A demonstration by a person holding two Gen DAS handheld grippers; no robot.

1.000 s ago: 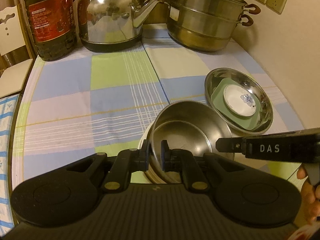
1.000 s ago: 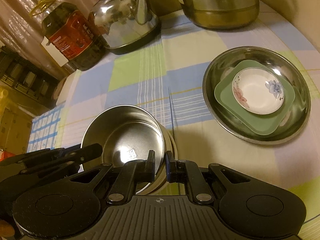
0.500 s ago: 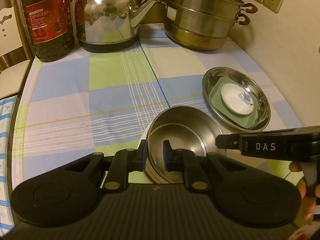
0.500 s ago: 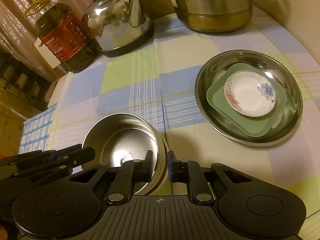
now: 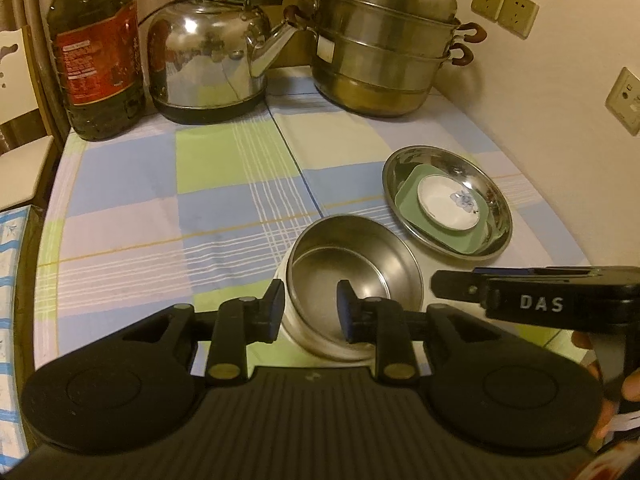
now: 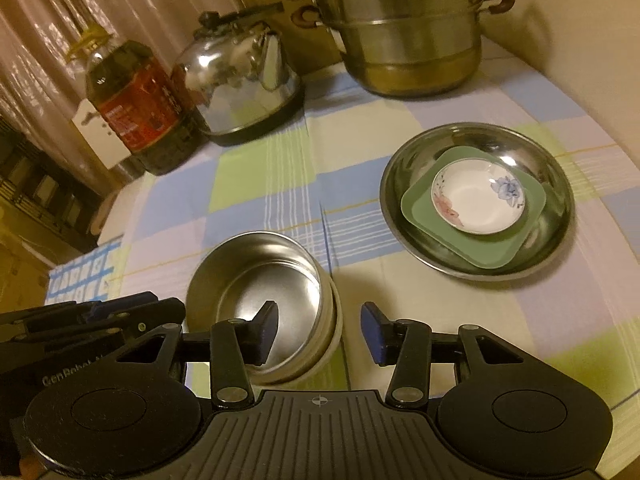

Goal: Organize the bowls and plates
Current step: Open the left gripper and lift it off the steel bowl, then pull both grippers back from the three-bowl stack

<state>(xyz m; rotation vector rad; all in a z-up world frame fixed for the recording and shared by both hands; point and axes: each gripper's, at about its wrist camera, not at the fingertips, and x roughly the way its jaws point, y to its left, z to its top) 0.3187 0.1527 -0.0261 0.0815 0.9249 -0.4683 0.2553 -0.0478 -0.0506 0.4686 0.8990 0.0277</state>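
On the checked cloth (image 5: 224,184) near me sits a steel bowl (image 5: 352,276) nested in a white bowl (image 6: 335,334). My left gripper (image 5: 308,312) straddles the steel bowl's near-left rim, one finger outside and one inside, jaws opening and pads off the metal. My right gripper (image 6: 320,328) straddles the right rim the same way, jaws opening wider, nothing pinched. Both tools have let go. To the right, a steel plate (image 6: 476,196) carries a green square plate (image 6: 472,240) with a small flowered dish (image 6: 478,198) on top. At the back stand an oil bottle (image 5: 96,44), a kettle (image 5: 208,48) and a steamer pot (image 5: 384,44).
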